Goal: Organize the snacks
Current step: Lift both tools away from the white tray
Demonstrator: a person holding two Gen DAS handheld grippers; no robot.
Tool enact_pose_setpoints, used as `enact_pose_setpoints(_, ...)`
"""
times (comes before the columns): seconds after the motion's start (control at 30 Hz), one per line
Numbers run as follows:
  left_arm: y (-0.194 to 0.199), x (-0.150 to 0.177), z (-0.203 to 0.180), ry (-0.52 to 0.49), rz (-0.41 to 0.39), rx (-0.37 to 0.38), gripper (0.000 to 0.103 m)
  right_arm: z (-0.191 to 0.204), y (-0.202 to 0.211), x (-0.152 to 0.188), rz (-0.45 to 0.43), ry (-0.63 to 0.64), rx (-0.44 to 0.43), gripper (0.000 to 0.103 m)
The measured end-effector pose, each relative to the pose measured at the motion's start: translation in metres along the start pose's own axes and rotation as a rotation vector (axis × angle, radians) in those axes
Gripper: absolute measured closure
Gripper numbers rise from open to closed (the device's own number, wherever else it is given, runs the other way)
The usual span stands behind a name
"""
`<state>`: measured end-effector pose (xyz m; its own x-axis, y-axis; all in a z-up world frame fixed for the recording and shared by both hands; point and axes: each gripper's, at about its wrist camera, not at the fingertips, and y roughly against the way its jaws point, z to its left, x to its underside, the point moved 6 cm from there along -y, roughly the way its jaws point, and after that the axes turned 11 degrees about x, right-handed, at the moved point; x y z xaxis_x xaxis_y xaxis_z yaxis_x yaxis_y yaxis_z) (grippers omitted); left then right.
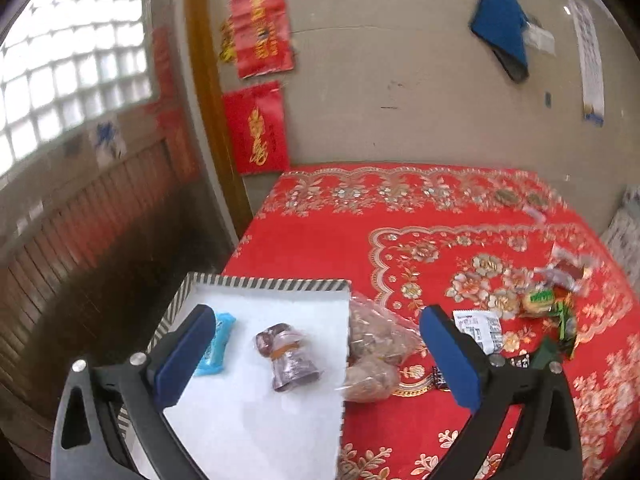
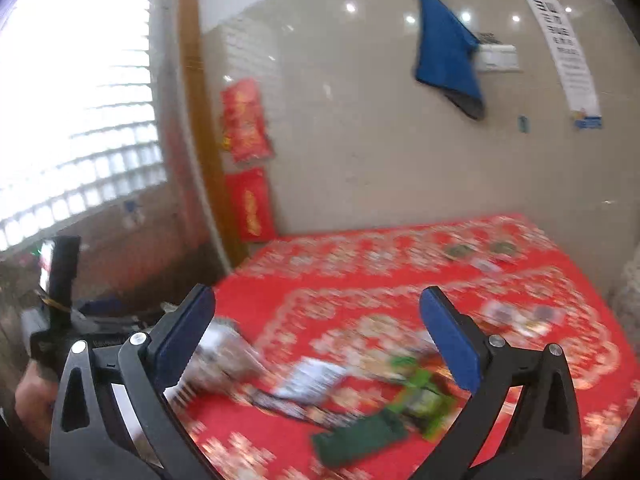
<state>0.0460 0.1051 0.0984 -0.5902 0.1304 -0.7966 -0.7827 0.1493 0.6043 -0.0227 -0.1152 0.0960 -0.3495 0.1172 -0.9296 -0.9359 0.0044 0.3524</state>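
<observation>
The white tray (image 1: 256,392) with the striped rim sits on the bench (image 1: 320,240) with its red flowery cloth. In the tray lie a blue packet (image 1: 218,344) and a purple wrapped snack (image 1: 286,356). Just right of the tray, touching its edge, lies a clear bag of brown snacks (image 1: 376,344). Farther right of the tray is a loose pile of green packets (image 1: 548,308). The left gripper (image 1: 316,352) hangs over the tray, spread wide and empty. The right gripper (image 2: 316,340) is spread wide too (its view is very blurry). It looks nearer the pile, so it may go next.
</observation>
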Motion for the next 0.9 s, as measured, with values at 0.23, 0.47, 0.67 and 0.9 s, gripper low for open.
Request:
enact_pose_setpoints(0.23, -0.032, 0.01, -0.043, 0.025, 0.138, 0.129, 0.0, -0.051, 0.008, 0.028, 0.097, -0.001, 0.079, 0.0)
enact_pose_setpoints(0.47, -0.041, 0.041, -0.06, 0.095, 0.191, 0.061, 0.0, -0.074, 0.002, 0.052, 0.204, -0.083, 0.022, 0.0)
enact_pose_setpoints(0.67, -0.043, 0.067, -0.056, 0.115, 0.208, -0.047, 0.0, -0.075, -0.002, 0.056, 0.203, -0.092, -0.003, 0.0)
enact_pose_setpoints(0.9, -0.073, 0.069, -0.072, 0.107, 0.237, -0.031, 0.0, -0.078, -0.006, 0.056, 0.211, -0.123, -0.021, 0.0)
